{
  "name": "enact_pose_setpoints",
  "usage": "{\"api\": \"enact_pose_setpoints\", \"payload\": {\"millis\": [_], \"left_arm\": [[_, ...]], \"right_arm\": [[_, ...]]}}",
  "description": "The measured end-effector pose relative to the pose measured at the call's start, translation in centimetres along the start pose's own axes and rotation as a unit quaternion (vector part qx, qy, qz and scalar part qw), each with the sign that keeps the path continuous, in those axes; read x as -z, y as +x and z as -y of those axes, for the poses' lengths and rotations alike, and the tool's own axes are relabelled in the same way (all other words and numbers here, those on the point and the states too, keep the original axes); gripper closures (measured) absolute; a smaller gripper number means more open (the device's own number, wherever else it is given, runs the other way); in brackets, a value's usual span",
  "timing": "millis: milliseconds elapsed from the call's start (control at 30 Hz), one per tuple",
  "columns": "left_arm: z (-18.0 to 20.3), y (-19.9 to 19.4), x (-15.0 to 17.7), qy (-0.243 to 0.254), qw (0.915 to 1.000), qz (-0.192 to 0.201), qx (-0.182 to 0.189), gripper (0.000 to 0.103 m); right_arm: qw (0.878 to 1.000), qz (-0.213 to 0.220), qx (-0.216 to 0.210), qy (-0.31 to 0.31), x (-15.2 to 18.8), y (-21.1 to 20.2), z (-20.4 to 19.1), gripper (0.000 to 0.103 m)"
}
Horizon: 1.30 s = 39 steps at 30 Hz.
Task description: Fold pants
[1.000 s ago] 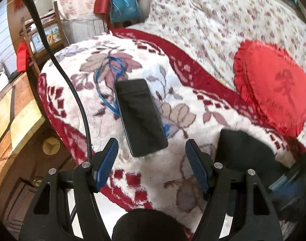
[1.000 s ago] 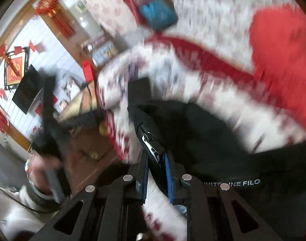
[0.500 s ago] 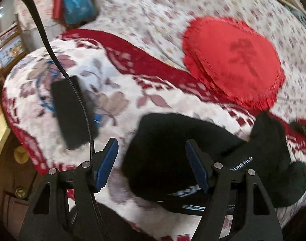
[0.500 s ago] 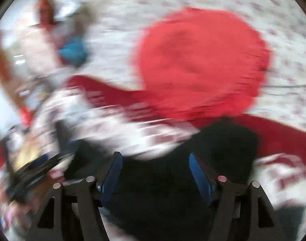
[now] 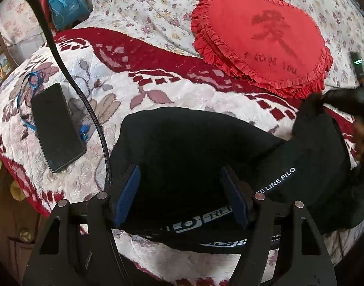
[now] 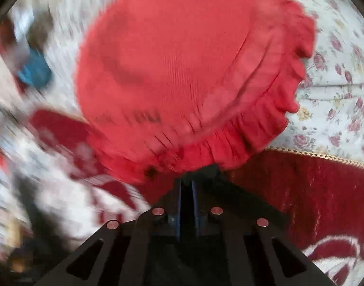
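1. Left wrist view: the pants [image 5: 194, 157] lie bunched on the blanket [image 5: 158, 88], filling the view from 6 to 3 o'clock. A second ago only the phone [image 5: 56, 127] sat ahead here; now it is off at 9 o'clock.
2. The left hand-held gripper [image 5: 180, 196] hovers wide open over the pants, holding nothing.
3. The pants' long axis runs from 7 to 2 o'clock, with the printed waistband at 6 and a lifted end at 3, just below the cushion [image 5: 260, 38]. The right hand-held gripper [image 5: 344, 102] appears to pinch that end.
4. Right wrist view: blurred by motion. The right hand-held gripper [image 6: 186, 188], open half a second ago, now has its jaws nearly together on black cloth, seemingly the pants [image 6: 203, 174].
5. The cushion [image 6: 182, 59] fills 12 o'clock. I judge that the pants are being pulled out straight, with folding not begun.
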State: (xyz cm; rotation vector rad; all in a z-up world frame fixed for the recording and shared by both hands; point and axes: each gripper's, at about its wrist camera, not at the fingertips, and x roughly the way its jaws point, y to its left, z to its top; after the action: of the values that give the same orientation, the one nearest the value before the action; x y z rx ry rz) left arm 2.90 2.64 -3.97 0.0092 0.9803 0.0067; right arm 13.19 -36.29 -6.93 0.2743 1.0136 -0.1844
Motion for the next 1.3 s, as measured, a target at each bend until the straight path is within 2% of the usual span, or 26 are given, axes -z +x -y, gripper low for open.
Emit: {"api": "enact_pose_setpoints", "payload": {"millis": [100,167,233,300,367,433,500,567,600,633,700,767,867,933,1033,1100,1200,1300], "left_arm": [[0.2,-0.5,0.1,-0.002,1.0,0.003,0.009,0.033],[0.5,-0.8,0.3,0.002,0.9999,0.006,0.009,0.033],[0.7,-1.1,0.7,0.007,0.9999,0.007,0.01,0.033],[0.6,-1.2,1.0,0.006,0.9998,0.007,0.016,0.033],[0.6,-1.3,1.3,0.006,0.9996,0.001,0.026,0.033],[0.6,-1.6,1.6,0.011,0.9995,0.002,0.03,0.033],[0.7,-2.0,1.8,0.015,0.9995,0.007,0.026,0.033],[0.7,-2.8,1.8,0.02,0.9996,0.013,0.017,0.033],[0.5,-3.2,1.7,0.021,0.9995,0.018,0.014,0.033],[0.4,-3.5,1.6,0.02,0.9995,0.023,0.012,0.033],[0.0,-4.2,1.3,0.019,0.9992,0.033,0.007,0.033],[-0.1,-4.4,0.8,0.02,0.999,0.04,0.0,0.033],[0.0,-3.9,0.3,0.016,0.9992,0.037,0.001,0.033],[0.3,-3.2,0.1,0.016,0.9993,0.032,0.005,0.033],[0.9,-2.0,0.2,0.024,0.9995,0.019,0.0,0.033],[1.1,-0.9,0.8,0.034,0.9993,0.002,-0.012,0.033],[0.7,-0.1,1.8,0.036,0.9992,-0.008,-0.013,0.033],[0.5,0.1,2.0,0.036,0.9992,-0.013,-0.008,0.033]], "right_arm": [[0.996,0.078,-0.03,-0.012,0.0,-8.2,0.3,0.096],[0.992,0.119,-0.032,-0.02,1.3,-13.9,0.8,0.096],[0.988,0.15,-0.028,-0.025,4.1,-19.0,2.0,0.096],[0.988,0.152,-0.021,-0.02,7.7,-22.9,4.3,0.096],[0.992,0.123,0.0,-0.007,11.4,-24.6,6.5,0.096],[0.998,0.046,0.047,-0.006,14.8,-23.2,8.6,0.096],[0.997,-0.009,0.077,0.005,17.1,-21.8,10.2,0.096],[0.995,-0.029,0.098,0.013,18.3,-22.3,11.7,0.092],[0.994,-0.023,0.108,0.01,18.5,-23.0,12.1,0.088],[0.993,-0.012,0.114,0.012,18.4,-23.9,12.2,0.083],[0.991,0.016,0.128,0.029,17.9,-25.5,12.9,0.049],[0.99,0.049,0.127,0.033,16.9,-26.3,12.6,0.048],[0.994,0.062,0.085,0.011,14.8,-25.1,10.5,0.048],[0.996,0.057,0.058,-0.033,13.7,-22.9,7.8,0.048],[0.995,0.014,0.042,-0.084,13.1,-17.7,4.1,0.048],[0.992,-0.023,0.037,-0.121,13.8,-14.7,1.9,0.048],[0.979,-0.078,0.08,-0.172,16.3,-11.9,0.0,0.048],[0.971,-0.105,0.102,-0.188,17.6,-11.4,0.1,0.048]]}}
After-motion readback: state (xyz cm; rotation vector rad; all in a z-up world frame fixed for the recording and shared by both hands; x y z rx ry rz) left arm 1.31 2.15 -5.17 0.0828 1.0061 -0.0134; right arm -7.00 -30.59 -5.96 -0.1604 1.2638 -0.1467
